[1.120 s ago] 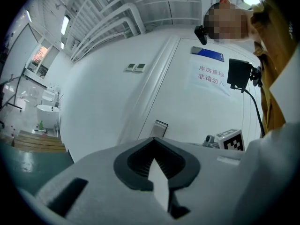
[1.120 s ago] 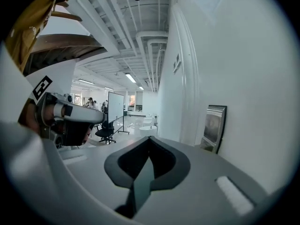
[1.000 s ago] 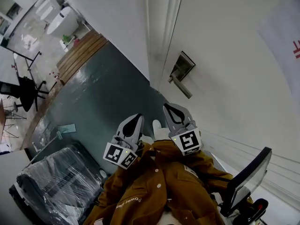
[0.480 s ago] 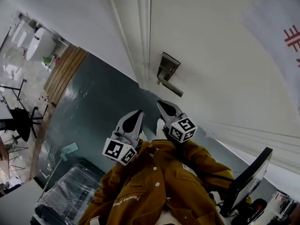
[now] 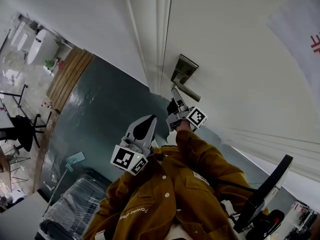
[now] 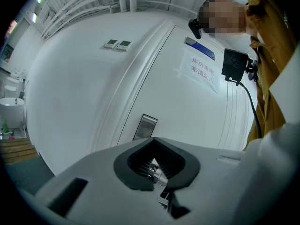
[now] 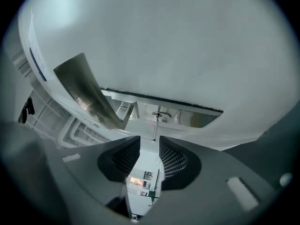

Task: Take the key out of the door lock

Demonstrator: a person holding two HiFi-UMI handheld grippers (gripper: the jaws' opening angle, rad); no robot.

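Approach step: right tongs [image 7: 149, 142] opening at the lock [image 7: 187, 118], key [image 7: 155, 125] between, ungripped; next probably clamp, pull straight; left tongs [image 6: 157, 165] pinched together.

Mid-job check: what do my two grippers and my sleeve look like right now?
The left gripper and right gripper are light grey tapered shells with black ribbed pads, each carrying a white cube of black square markers. The jacket sleeve is mustard-brown; the jacket front has pale buttons and white lettering. The right gripper's jaws are opening, the key at their mouth.
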